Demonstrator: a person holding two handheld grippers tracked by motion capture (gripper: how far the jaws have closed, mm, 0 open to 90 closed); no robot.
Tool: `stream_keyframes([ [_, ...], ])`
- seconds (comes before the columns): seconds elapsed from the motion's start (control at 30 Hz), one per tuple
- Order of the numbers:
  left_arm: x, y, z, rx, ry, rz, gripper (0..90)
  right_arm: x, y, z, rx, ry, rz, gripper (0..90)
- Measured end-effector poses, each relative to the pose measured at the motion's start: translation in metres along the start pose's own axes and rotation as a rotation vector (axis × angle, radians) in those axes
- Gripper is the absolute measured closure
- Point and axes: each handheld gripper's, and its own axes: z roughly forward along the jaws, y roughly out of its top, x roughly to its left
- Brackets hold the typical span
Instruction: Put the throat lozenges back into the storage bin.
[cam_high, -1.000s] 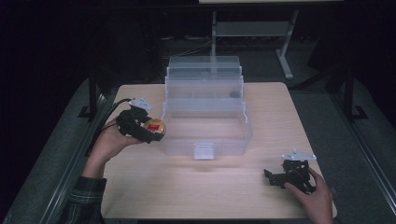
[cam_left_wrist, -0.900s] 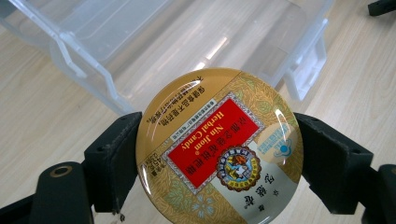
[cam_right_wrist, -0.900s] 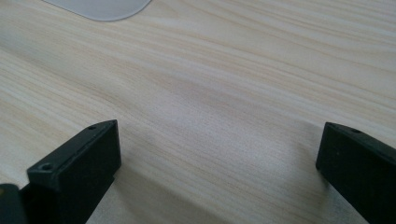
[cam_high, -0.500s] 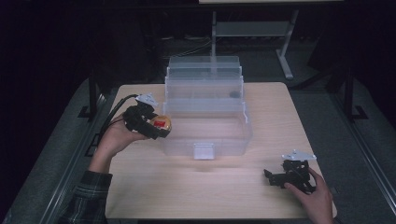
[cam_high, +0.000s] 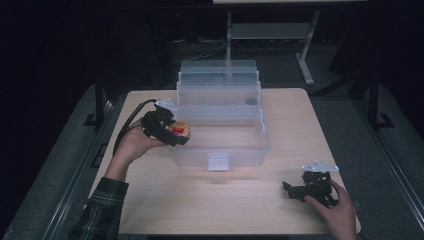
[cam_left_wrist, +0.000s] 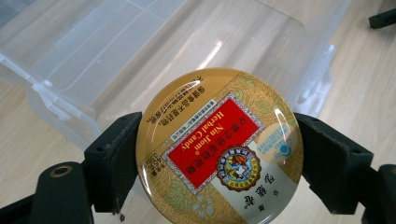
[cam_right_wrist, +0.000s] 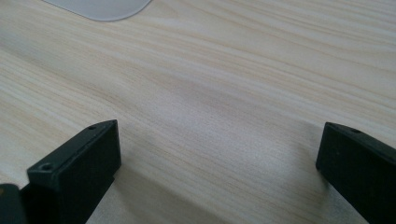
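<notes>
Left gripper (cam_high: 172, 131) jaws clenched on round herbal candy tin (cam_left_wrist: 218, 148), poised at left rim of clear storage box (cam_high: 235, 150); box lies right. Right gripper (cam_high: 299, 190) jaws spread, empty, resting on bench (cam_right_wrist: 224, 93).

A clear storage box (cam_high: 220, 135) stands at the middle of the table (cam_high: 165, 210), its raised lid (cam_high: 218, 75) behind it. At the box's left wall, the left gripper (cam_high: 172, 131) holds a round candy tin (cam_left_wrist: 218, 147) above the table. The right gripper (cam_high: 300, 189) rests on the table, well apart from the box, toward the near right corner.
</notes>
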Motion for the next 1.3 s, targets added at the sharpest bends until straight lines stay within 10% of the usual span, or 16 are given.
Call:
stream_keyframes([
  [1.3, 0.009, -0.002, 0.037, 0.085, 0.002, 0.002, 19.3, 0.0, 0.0, 0.0, 0.0, 0.0, -0.001, 0.0],
])
